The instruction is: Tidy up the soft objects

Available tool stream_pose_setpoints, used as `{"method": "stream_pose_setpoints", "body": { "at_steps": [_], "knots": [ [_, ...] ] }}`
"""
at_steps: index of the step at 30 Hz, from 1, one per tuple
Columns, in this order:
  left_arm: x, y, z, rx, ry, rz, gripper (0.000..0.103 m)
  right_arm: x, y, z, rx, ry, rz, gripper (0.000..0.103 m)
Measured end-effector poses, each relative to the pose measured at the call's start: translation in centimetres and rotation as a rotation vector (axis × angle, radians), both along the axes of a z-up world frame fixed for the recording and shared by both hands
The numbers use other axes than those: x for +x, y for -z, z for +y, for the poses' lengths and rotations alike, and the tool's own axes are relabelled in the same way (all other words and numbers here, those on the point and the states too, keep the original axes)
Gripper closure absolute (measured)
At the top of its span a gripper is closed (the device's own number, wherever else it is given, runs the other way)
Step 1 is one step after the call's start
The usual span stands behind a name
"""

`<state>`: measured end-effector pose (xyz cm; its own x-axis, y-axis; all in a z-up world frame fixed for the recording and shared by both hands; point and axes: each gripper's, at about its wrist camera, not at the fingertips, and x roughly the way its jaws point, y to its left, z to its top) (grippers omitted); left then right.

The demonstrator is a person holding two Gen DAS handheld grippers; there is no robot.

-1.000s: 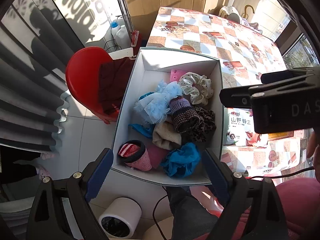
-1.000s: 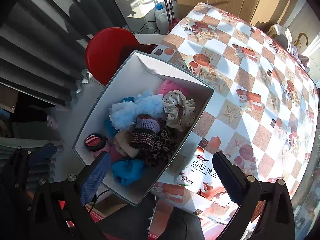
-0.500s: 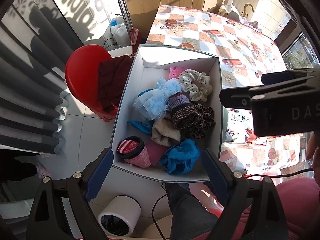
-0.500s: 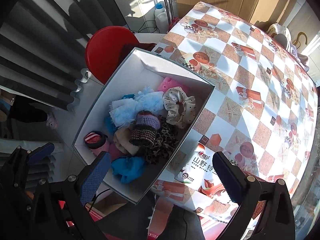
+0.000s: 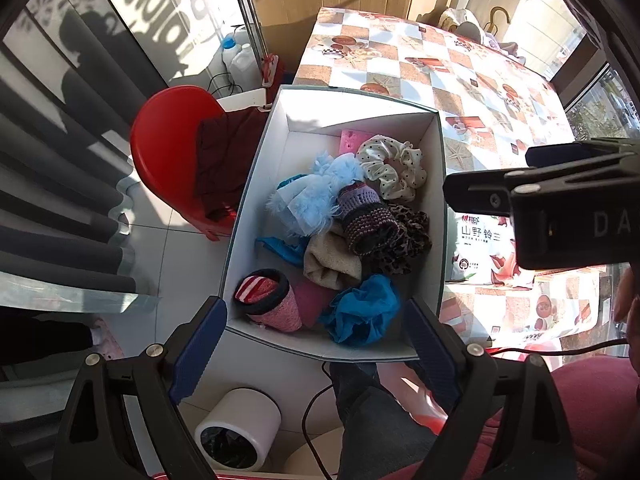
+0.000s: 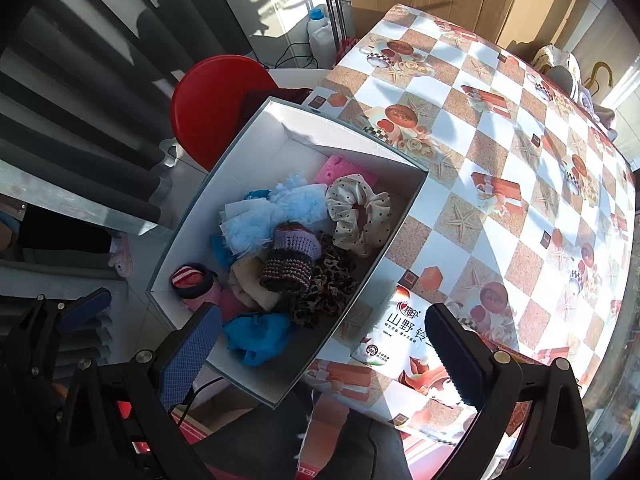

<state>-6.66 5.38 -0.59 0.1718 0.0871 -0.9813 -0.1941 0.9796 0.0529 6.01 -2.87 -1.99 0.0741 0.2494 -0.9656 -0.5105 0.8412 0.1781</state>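
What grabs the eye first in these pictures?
A white box at the table's edge, heaped with soft things: a fluffy pale-blue piece, a cream polka-dot scrunchie and a bright blue scrunchie nearest the camera. Beside the box stands a red chair, and the chequered tablecloth stretches away.

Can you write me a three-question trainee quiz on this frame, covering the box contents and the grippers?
1. True or false: the left gripper holds a sock.
2. Which item lies nearest the white box's far wall: A) blue scrunchie, B) pink sponge, C) leopard scrunchie?
3. Fill in: the tissue pack lies on the ____ beside the box.

Key: 1 false, both grippers' jaws stand open and empty; 2 B; 3 table.
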Motion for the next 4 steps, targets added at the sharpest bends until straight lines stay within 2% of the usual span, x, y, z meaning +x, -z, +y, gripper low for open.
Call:
{"method": "stream_pose_setpoints", "body": {
  "at_steps": [4],
  "knots": [
    [-0.23,-0.71,0.25,-0.025,-0.003,-0.050,0.011,0.00,0.00,-0.02,0.000,0.001,-0.001,0.001]
  ]
}}
